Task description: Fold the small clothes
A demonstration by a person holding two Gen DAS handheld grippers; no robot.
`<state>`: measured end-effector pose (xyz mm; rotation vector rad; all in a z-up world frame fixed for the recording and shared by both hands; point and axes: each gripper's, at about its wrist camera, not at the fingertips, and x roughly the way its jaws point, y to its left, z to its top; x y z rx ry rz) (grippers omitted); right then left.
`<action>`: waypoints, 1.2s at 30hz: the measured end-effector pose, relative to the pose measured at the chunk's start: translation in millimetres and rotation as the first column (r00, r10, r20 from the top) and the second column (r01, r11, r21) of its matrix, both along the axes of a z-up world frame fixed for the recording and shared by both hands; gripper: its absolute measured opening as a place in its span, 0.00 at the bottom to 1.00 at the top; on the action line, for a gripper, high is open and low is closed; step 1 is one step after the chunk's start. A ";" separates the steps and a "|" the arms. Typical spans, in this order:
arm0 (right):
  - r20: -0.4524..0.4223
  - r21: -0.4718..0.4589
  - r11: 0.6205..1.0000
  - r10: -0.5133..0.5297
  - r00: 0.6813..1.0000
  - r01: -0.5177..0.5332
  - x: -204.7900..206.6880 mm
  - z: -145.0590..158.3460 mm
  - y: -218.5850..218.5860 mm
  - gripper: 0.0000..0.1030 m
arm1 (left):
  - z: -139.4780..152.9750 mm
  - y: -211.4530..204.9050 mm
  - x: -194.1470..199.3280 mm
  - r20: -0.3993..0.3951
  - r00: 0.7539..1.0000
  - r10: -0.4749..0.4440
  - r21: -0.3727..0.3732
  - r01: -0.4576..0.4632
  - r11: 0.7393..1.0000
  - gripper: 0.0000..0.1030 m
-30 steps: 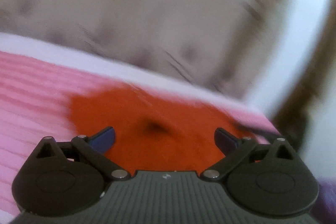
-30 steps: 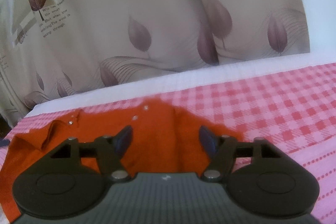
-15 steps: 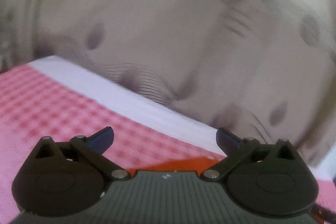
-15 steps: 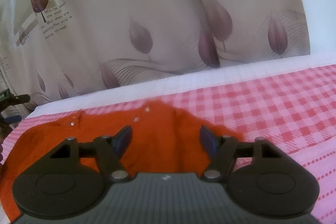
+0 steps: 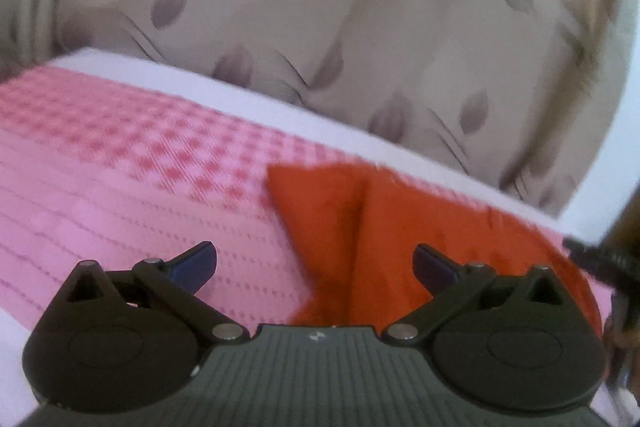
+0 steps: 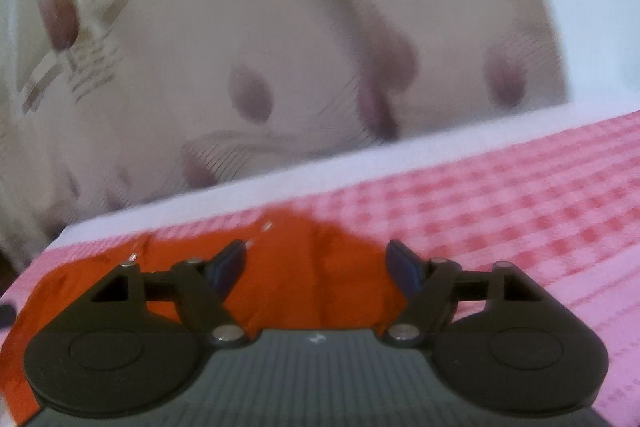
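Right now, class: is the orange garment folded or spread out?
Mostly spread: the orange garment lies flat on the pink checked cloth, one crease showing.

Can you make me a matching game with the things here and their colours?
Things:
1. garment
2. cloth
3. curtain
4. fingertips

Colours:
A. beige with purple leaves
B. dark blue
C. orange
D. pink checks

Pairs: 1-C, 2-D, 3-A, 4-B
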<state>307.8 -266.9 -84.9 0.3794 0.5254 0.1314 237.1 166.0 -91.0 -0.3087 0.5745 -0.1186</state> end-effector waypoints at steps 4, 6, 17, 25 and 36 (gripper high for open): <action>0.091 -0.087 0.996 0.016 0.996 -0.008 -38.1 10.8 20.5 0.74 | -5.5 -1.0 6.6 -0.020 1.000 -0.015 0.012 0.015 1.000 1.00; 0.112 -0.152 0.987 0.070 0.991 -0.052 -52.2 15.3 37.3 0.74 | -4.0 -3.0 10.8 -0.020 1.000 -0.019 0.031 0.020 0.999 1.00; -0.090 -0.301 0.932 0.181 0.979 -0.200 -47.3 3.7 78.9 0.81 | -4.1 -25.8 38.1 -0.078 0.993 -0.090 0.219 0.105 0.970 1.00; -0.144 -0.334 0.908 0.214 0.966 -0.251 -45.0 -0.8 90.3 0.97 | -9.6 -27.2 45.0 -0.118 0.989 -0.095 0.233 0.120 0.965 1.00; -0.174 -0.382 0.882 0.224 0.959 -0.275 -41.6 2.0 96.9 1.00 | -11.1 -29.9 44.5 -0.118 0.989 -0.094 0.254 0.121 0.960 1.00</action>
